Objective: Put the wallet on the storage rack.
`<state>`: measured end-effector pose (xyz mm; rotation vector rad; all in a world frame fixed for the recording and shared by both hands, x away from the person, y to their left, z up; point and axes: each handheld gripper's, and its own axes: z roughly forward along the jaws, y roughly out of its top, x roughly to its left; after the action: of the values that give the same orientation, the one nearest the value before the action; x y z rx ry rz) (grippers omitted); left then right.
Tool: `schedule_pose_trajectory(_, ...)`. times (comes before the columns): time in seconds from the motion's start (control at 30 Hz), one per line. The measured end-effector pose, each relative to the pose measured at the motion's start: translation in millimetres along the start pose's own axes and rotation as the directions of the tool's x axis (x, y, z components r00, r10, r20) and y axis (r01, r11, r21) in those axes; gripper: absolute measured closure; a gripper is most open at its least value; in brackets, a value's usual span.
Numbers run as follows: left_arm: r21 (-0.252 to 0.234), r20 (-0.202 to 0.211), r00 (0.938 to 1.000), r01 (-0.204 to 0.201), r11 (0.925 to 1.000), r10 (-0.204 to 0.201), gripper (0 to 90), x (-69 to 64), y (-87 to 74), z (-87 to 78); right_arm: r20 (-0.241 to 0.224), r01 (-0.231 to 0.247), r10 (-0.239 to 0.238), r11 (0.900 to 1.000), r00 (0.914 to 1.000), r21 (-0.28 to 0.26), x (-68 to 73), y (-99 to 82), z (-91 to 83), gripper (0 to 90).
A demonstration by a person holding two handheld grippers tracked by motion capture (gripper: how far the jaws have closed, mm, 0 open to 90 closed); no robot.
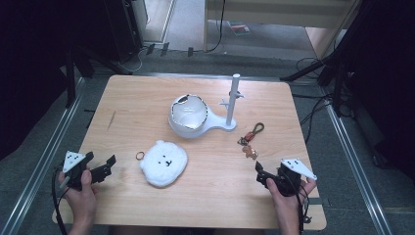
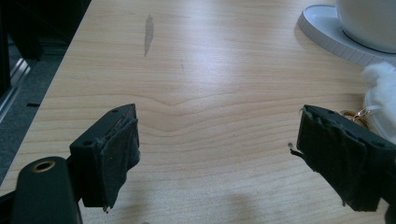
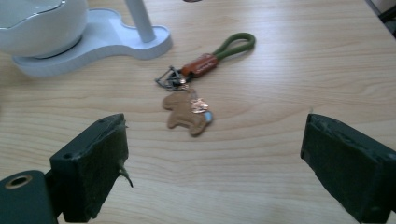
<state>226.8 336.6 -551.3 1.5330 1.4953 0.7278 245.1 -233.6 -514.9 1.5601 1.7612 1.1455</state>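
Note:
A white fluffy bear-face plush point(image 1: 164, 163) with a small gold ring point(image 1: 140, 155) lies at the table's front middle. A keychain point(image 1: 250, 139) with a green loop point(image 3: 236, 44), an orange-brown tag and a tan animal charm point(image 3: 187, 111) lies to the right of it. My left gripper point(image 1: 101, 158) rests open at the front left, its jaws toward the plush, and nothing is between them point(image 2: 217, 116). My right gripper point(image 1: 259, 174) is open at the front right. The charm lies a short way beyond its jaws point(image 3: 214, 123).
A white stand point(image 1: 215, 128) sits at the table's centre, with an egg-shaped bowl point(image 1: 188, 115) and an upright post point(image 1: 233, 98). Its base point(image 2: 327, 32) shows ahead of the left gripper. The table edges are close behind both hands. Metal rails run along both sides.

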Motion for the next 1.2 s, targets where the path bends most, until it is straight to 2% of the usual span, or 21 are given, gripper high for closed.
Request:
schedule_pose_trajectory(0.03,0.000,0.001,1.0000,0.000,1.0000,0.000,13.7,0.2,0.0,-0.1,-0.015,0.012,-0.012,0.9999,0.9998,-0.001,8.4,1.1,1.2,7.7)
schedule_pose_trajectory(0.4,0.000,0.002,1.0000,0.003,1.0000,-0.003,13.8,0.4,0.0,-0.1,-0.077,0.022,-0.022,0.9997,0.9968,0.011,39.4,4.0,8.3,7.5)
schedule_pose_trajectory(0.43,0.000,0.002,1.0000,0.005,1.0000,-0.005,13.8,0.4,0.0,0.0,-0.086,0.033,-0.031,0.9994,0.9958,0.014,45.6,4.1,9.9,7.5)
schedule_pose_trajectory(0.7,0.002,0.003,1.0000,0.004,1.0000,-0.004,13.8,0.3,0.1,0.2,-0.116,0.060,-0.055,0.9974,0.9917,0.040,69.4,2.8,16.1,7.5)
schedule_pose_trajectory(0.8,0.004,0.002,1.0000,0.003,1.0000,-0.003,13.8,0.2,0.2,0.3,-0.126,0.082,-0.076,0.9958,0.9892,0.041,76.8,3.5,17.7,7.5)
schedule_pose_trajectory(1.2,0.009,0.005,1.0000,0.005,0.9999,-0.005,13.8,0.6,0.4,0.6,-0.163,0.088,-0.077,0.9942,0.9836,0.062,101.0,4.0,26.1,7.5)
